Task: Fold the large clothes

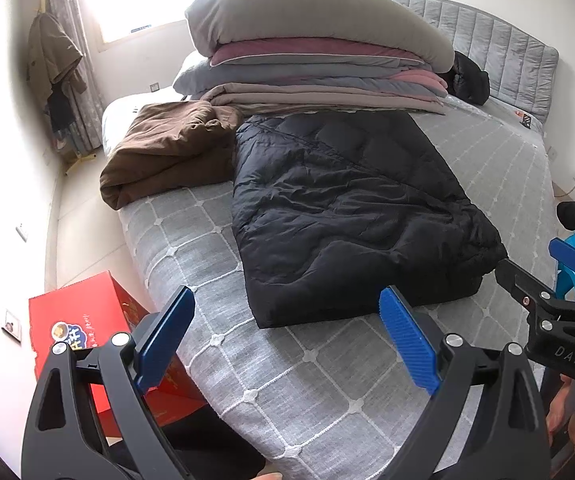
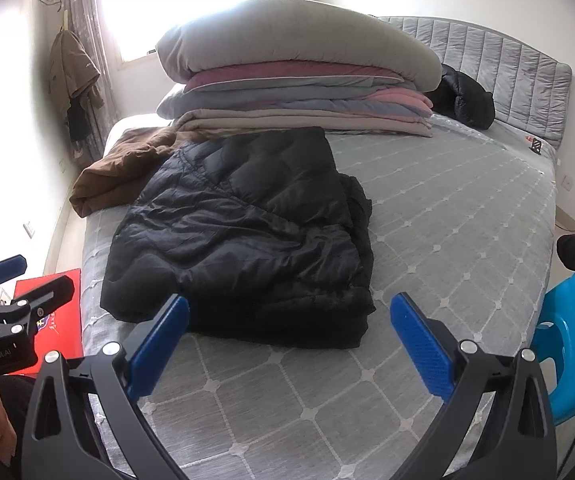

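black puffer coat [image 2: 243, 240] lies folded on the bed [image 2: 447, 220] | we hover left hand-held gripper [image 1: 287, 336] and right hand-held gripper [image 2: 287, 344] wide apart, both empty | brown garment [image 1: 167, 152] beside it looks unfolded, probably ours next

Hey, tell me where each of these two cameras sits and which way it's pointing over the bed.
Left wrist: on the left gripper, jaws open, facing the bed's head over the black coat; the right gripper shows at the right edge.
Right wrist: on the right gripper, jaws open, facing the same way; the left gripper shows at the left edge.
Shared: coat, brown garment, bedding pile, red box.
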